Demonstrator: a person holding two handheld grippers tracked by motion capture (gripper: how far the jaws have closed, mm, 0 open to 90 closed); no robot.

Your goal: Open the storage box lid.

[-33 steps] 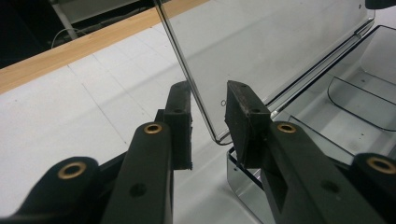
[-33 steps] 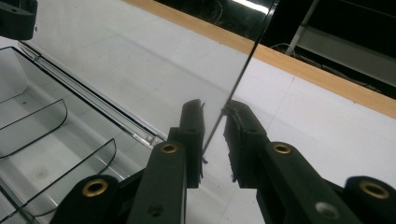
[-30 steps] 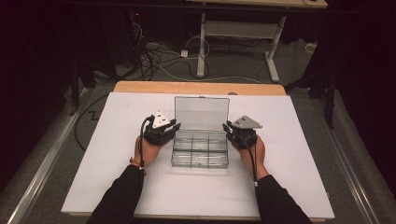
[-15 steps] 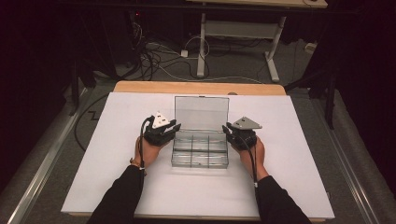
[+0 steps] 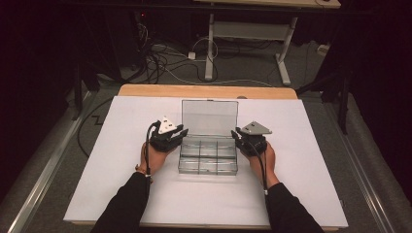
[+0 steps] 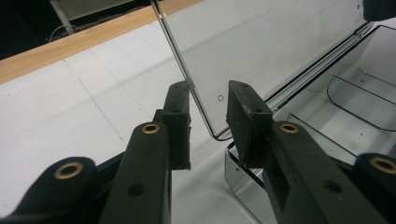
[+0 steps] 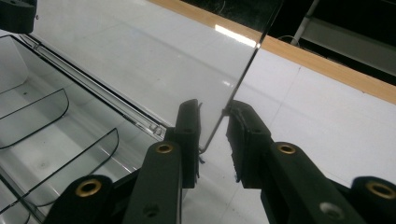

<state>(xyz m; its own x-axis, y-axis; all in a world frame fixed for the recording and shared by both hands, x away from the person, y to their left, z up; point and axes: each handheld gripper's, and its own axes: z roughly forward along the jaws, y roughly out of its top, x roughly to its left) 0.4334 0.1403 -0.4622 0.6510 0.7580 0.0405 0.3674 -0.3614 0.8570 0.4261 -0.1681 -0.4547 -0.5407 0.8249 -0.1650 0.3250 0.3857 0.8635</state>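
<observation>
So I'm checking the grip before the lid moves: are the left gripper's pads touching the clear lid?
Apart. In the left gripper view the lid's side edge runs between the left gripper's pads, with bare gaps either side.

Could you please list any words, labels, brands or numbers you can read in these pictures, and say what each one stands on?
None: no readable text shows on the clear plastic compartment box, its raised transparent lid, the black two-jaw tongs, or the white table top.
</observation>
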